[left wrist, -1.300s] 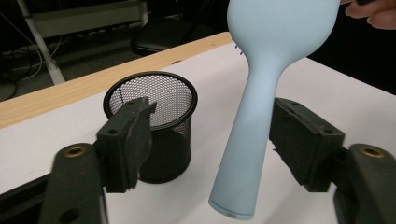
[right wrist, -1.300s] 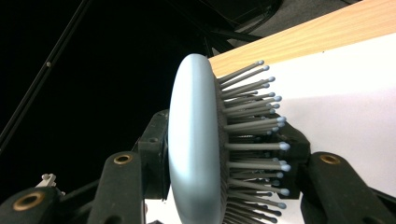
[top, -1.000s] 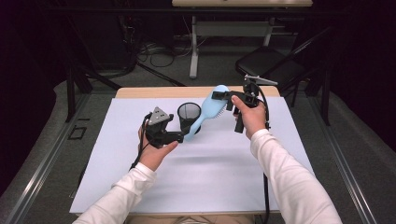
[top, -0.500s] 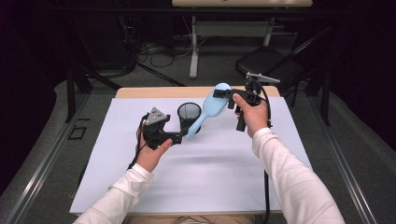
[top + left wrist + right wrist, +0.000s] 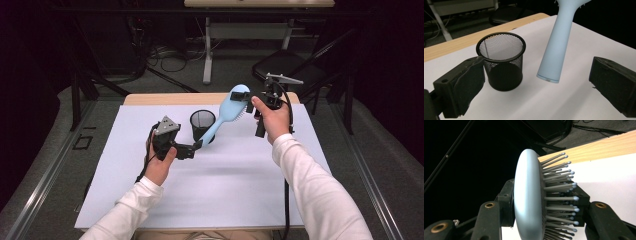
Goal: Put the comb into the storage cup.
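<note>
No readable text, label, brand, number or sign appears anywhere (not on the pale blue hairbrush (image 5: 226, 114), the black mesh cup (image 5: 501, 61), the white table cover (image 5: 225, 185), or either gripper's black body). All surfaces look plain and unmarked.

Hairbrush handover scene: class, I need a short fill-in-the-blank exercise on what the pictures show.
1. The right hand-held gripper is clamped on the ____ of the light blue hairbrush.
2. The left hand-held gripper has its jaws ____, touching nothing.
3. The black mesh cup stands ____ on the white sheet.
4. The brush handle's end hangs ____ the left jaws.

Missing words: head; open; upright; between
</note>
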Tool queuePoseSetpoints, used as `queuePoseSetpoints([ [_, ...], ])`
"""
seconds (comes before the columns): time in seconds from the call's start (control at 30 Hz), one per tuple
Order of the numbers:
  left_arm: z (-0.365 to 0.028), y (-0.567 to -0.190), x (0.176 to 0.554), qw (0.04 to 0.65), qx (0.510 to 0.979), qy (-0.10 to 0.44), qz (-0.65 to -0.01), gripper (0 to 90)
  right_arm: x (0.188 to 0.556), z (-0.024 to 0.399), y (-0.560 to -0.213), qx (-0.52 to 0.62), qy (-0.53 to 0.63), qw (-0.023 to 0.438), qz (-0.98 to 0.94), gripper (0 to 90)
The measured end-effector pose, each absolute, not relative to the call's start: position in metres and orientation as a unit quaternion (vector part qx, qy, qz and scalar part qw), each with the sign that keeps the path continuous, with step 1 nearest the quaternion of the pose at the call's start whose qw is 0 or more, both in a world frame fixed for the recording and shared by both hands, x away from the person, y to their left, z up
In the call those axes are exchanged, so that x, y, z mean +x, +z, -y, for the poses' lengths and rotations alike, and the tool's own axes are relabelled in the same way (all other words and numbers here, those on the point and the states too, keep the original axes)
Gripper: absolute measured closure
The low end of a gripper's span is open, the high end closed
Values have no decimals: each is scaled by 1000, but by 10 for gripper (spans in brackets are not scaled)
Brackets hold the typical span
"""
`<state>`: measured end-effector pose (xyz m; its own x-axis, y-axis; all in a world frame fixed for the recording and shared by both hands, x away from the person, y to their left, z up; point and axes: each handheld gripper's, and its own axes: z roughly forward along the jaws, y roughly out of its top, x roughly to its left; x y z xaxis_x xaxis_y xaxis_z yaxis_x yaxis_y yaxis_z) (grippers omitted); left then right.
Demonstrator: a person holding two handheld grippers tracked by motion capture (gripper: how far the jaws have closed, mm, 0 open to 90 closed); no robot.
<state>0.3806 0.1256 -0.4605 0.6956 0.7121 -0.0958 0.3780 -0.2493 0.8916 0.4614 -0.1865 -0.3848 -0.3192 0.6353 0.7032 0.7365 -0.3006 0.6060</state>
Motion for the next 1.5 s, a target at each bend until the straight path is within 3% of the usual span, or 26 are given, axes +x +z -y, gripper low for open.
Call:
queuePoseSetpoints([
  [1.5, -143, -459, 378, 498, 765, 169, -371, 5, 469, 177, -352, -566, -552, -22, 612, 495],
])
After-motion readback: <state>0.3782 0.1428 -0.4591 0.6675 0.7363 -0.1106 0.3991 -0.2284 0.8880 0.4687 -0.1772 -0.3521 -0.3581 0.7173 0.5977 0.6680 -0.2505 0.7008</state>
